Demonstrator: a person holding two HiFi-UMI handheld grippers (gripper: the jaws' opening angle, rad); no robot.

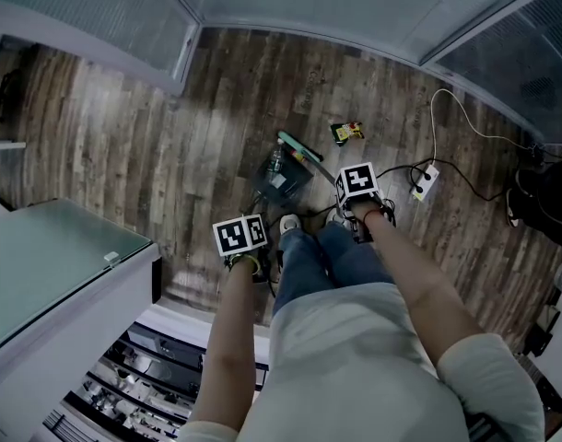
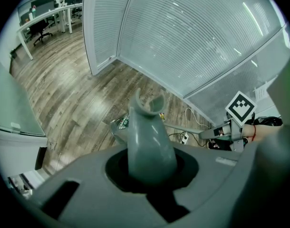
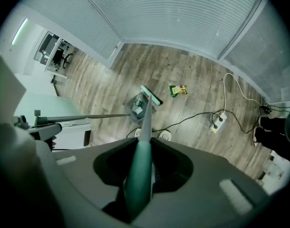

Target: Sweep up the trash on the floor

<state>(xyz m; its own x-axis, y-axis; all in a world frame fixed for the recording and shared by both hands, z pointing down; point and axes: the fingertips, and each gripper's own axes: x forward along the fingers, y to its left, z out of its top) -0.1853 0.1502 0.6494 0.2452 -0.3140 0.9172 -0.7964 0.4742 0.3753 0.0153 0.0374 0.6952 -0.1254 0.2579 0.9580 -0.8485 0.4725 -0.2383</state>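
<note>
Cable [image 1: 433, 122], power strip [image 1: 426, 181] near wrapper [image 1: 347, 133]

All 3 views look down onto one floor [image 1: 124, 136].

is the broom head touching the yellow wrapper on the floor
Apart. The right gripper view shows bare wood floor between the broom head and the yellow wrapper; the head view shows the same gap.

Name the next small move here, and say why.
Probably swing the broom past the snack wrapper and draw it back to the dustpan. The wrapper lies loose on the floor outside the pan, and the right claw is shut on the broom.
</note>
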